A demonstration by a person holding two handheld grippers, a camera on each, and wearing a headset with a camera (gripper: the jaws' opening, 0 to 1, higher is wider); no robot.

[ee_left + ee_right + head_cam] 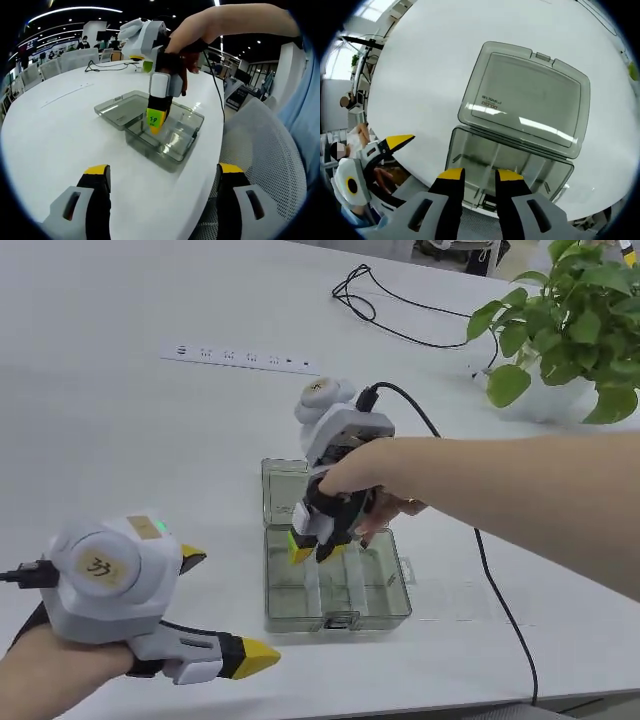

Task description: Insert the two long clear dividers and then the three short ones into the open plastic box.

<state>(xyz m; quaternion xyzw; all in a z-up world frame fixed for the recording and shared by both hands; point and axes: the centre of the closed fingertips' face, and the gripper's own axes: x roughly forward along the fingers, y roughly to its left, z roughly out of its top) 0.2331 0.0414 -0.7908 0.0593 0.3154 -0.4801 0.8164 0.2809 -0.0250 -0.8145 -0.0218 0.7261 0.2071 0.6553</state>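
Plastic box by table edge; R gripper over it.

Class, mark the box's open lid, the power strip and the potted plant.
lid [527, 95], right gripper view, middle of its flat panel.
power strip [240, 357], head view, middle of its top face.
potted plant [585, 325], head view, on its leaves.
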